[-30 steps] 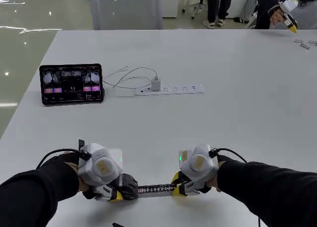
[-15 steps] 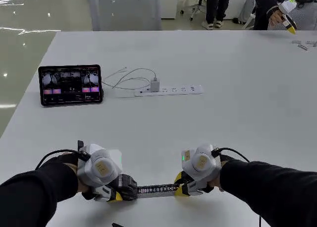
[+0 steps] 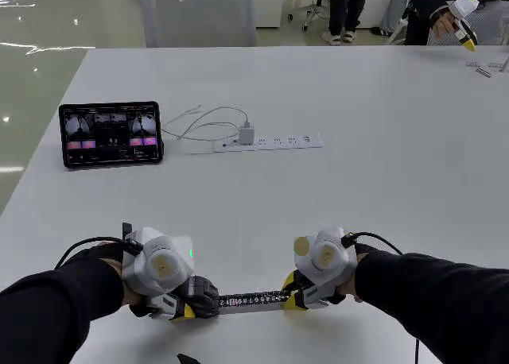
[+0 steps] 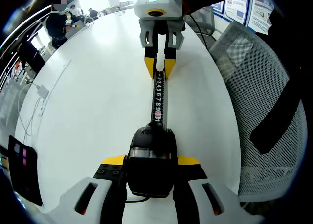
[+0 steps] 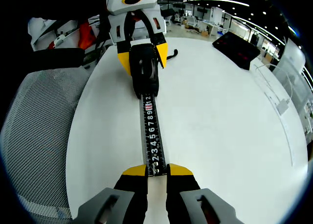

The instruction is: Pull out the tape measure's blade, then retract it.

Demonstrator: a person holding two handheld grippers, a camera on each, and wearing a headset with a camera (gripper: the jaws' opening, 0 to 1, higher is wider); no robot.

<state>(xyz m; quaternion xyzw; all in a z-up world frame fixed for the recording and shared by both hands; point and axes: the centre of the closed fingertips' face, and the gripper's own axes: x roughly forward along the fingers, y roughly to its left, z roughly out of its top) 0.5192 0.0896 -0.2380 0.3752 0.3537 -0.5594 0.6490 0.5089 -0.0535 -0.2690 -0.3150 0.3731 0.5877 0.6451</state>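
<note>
1. The left gripper [image 3: 189, 307] clamps its fingers [image 4: 113, 160] on the tape measure [image 3: 203, 296] at the near edge of the counter [image 3: 358, 141].
2. The right gripper [image 3: 289, 300] pinches the blade [image 3: 250, 301] by its tip between its fingers [image 5: 134, 170], right of the case.

- The right gripper [image 5: 156, 171] rises from the bottom edge, its yellow-tipped jaws closed on the end of the blade [image 5: 151, 131].
- The blade runs straight up the picture over the white table [image 5: 220, 136], its numbers readable, into the black case [image 5: 145, 76].
- The left gripper [image 5: 144, 57] faces in from the top, with a yellow-tipped jaw pressed on either side of the case.
- A grey mesh chair [image 5: 34, 136] sits at the left, off the table's edge.
- A dark tablet [image 5: 238, 44] stands at the upper right.
- A white charger [image 5: 282, 106] lies near the right edge.
</note>
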